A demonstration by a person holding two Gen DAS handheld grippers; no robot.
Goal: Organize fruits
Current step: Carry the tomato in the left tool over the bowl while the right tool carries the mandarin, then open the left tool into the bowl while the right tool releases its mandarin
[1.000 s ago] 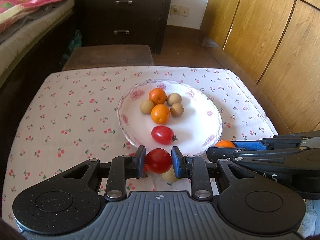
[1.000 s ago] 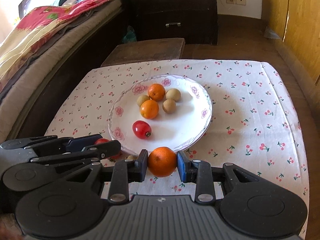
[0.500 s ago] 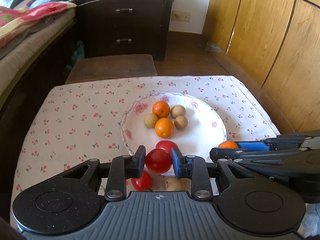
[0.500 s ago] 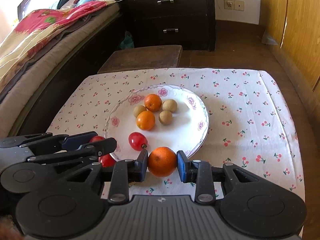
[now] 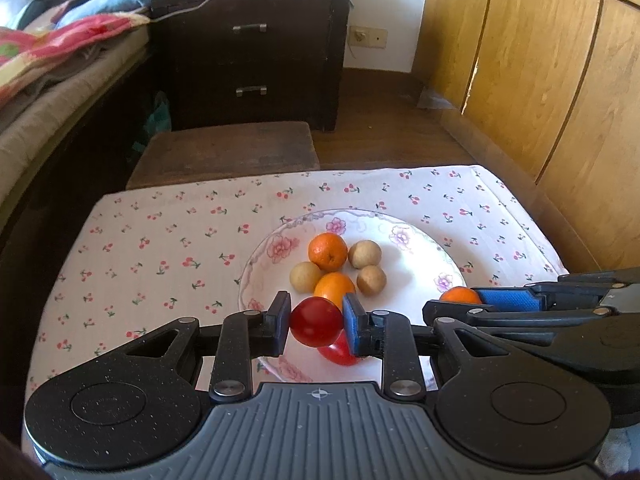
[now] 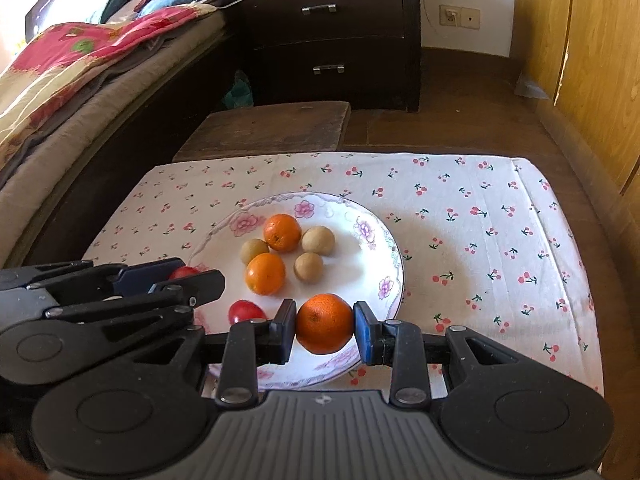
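A white flowered plate lies on the cherry-print cloth. On it sit two oranges, three small brown round fruits and a red tomato. My left gripper is shut on another red tomato, held over the plate's near edge. My right gripper is shut on an orange, also over the plate's near rim. Each gripper shows in the other's view, the left gripper beside the plate's left side.
The table cloth ends at a wooden cupboard wall on the right. A dark stool stands behind the table, a dark drawer chest further back, and a bed along the left.
Both grippers have moved forward over the plate's near rim, each still holding its fruit. The loose tomato and small fruit on the cloth have dropped out of sight below the left gripper.
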